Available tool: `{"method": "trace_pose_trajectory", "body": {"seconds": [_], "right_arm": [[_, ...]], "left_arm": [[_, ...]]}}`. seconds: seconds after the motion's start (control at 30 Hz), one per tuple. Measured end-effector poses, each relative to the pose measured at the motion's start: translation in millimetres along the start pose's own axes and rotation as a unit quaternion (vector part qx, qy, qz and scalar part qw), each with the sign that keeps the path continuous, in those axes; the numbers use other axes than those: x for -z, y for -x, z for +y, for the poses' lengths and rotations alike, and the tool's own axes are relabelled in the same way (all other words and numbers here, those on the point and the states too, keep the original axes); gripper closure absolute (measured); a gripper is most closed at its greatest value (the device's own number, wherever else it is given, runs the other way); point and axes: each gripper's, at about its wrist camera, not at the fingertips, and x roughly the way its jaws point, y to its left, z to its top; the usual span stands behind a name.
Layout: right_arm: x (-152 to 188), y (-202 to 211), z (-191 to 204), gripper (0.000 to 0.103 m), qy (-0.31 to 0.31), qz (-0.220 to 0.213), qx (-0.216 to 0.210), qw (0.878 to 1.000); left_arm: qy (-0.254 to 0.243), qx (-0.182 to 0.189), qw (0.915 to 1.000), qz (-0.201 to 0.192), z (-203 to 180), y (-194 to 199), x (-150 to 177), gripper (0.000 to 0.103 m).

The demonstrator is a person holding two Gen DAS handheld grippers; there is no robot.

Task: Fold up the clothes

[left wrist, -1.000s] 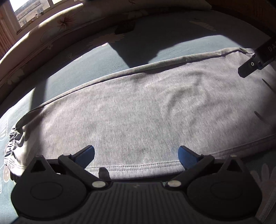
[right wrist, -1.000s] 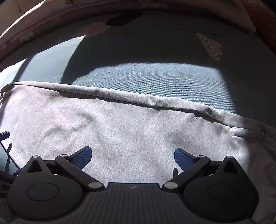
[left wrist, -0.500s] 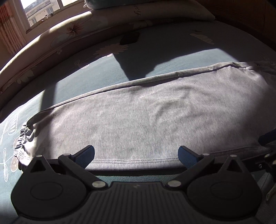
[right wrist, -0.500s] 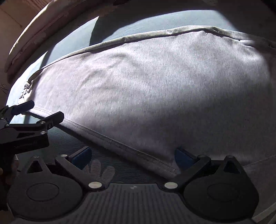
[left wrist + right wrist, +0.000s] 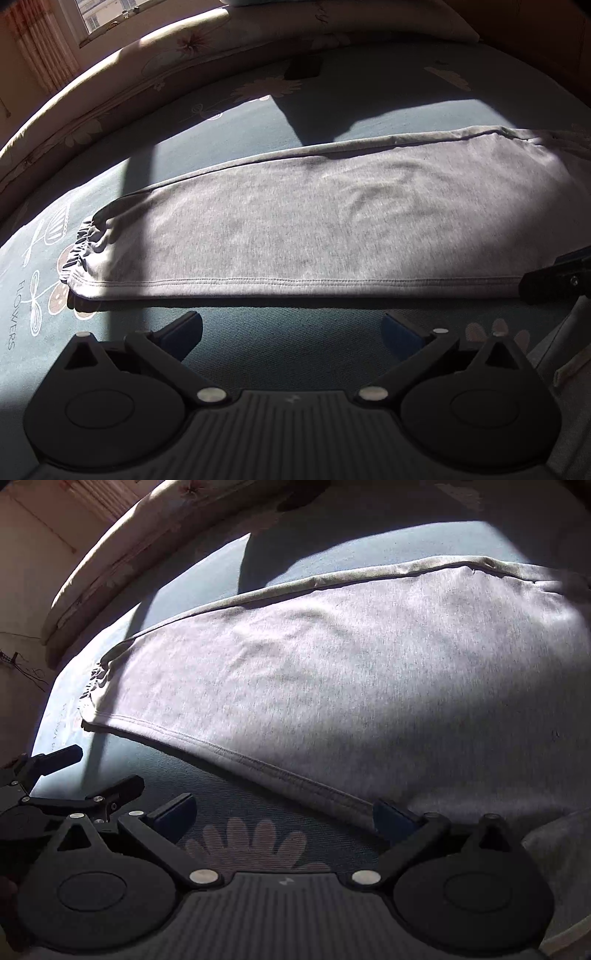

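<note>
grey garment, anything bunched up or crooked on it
Mostly flat. The garment lies spread on the bedcover, stitched hem straight. Its left end is gathered and crumpled, and faint creases cross the middle. Both grippers, left and right, are open, off the cloth.

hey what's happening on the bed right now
A person is folding clothes with a handheld gripper in each hand. A grey garment lies spread flat on a dark blue floral bedsheet, its stitched hem facing the grippers. The left gripper and the right gripper are both open and empty, just short of the hem, with nothing gripped yet.
</note>
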Motion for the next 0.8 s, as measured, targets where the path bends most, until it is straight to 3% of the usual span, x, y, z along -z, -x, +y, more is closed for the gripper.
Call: {"method": "trace_pose_trajectory", "body": {"seconds": [0.13, 0.27, 0.37, 0.57, 0.8], "right_arm": [[20, 46, -8, 0.000, 0.031, -0.020, 0.019, 0.999], [43, 69, -31, 0.000, 0.043, -0.014, 0.050, 0.998], [50, 63, -41, 0.000, 0.054, -0.012, 0.050, 0.997], [43, 12, -46, 0.000, 0.081, -0.015, 0.037, 0.996], [26, 59, -62, 0.000, 0.053, -0.053, 0.008, 0.997]], "left_arm": [[0.018, 0.033, 0.9992, 0.011, -12, 8, 10, 0.001], [0.024, 0.084, 0.9959, 0.023, -37, 10, 23, 0.001], [0.026, 0.085, 0.9957, 0.026, -48, 12, 31, 0.001], [0.032, 0.087, 0.9952, 0.032, -71, 16, 46, 0.001], [0.038, 0.086, 0.9954, 0.019, -86, 32, 41, 0.001]]}}
